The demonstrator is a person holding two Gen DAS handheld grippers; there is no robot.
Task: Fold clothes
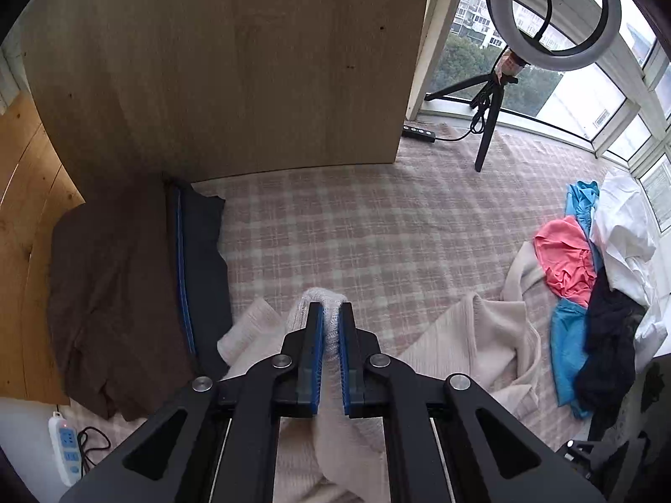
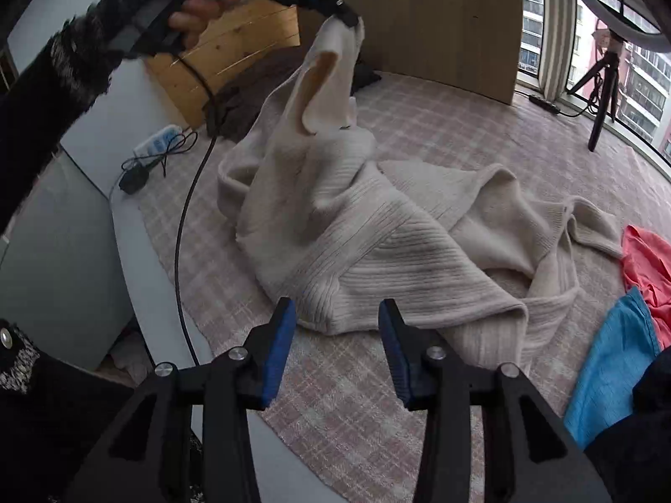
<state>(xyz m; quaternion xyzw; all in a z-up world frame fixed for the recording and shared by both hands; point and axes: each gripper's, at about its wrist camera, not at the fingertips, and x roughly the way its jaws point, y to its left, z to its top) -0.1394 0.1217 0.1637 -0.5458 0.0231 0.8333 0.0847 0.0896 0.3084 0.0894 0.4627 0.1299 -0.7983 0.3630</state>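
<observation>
Left wrist view: my left gripper [image 1: 331,322] sits low centre of frame, fingers clamped on a bunched bit of the cream knit sweater [image 1: 474,335], fabric squeezed btwn the blue pads [image 1: 318,352]. Rest of the sweater trails down and to the right over the pink plaid cover [image 1: 356,230]. Mid-left of frame: a brown garment [image 1: 109,302] beside a dark folded piece w/ blue edge [image 1: 197,276]. Far right edge: pile of clothes [image 1: 587,293], coral, blue, black and white. Upper right: ring light on tripod [image 1: 553,12] by the window.

Right wrist view: right gripper [image 2: 337,335] at bottom centre, fingers wide apart, nothing btwn them, just short of the sweater's near hem [image 2: 335,318]. Sweater [image 2: 377,226] fills mid-frame, mostly crumpled on the cover [image 2: 335,410]; one end is lifted to the top centre, where the left gripper [image 2: 346,16] pinches it. A hand [image 2: 197,8] in a dark fuzzy sleeve [image 2: 63,67] holds that gripper, upper left. Coral cloth [image 2: 646,260] and blue cloth [image 2: 612,360] lie at right edge. Power strip [image 2: 159,138] w/ cable at mid-left.
</observation>
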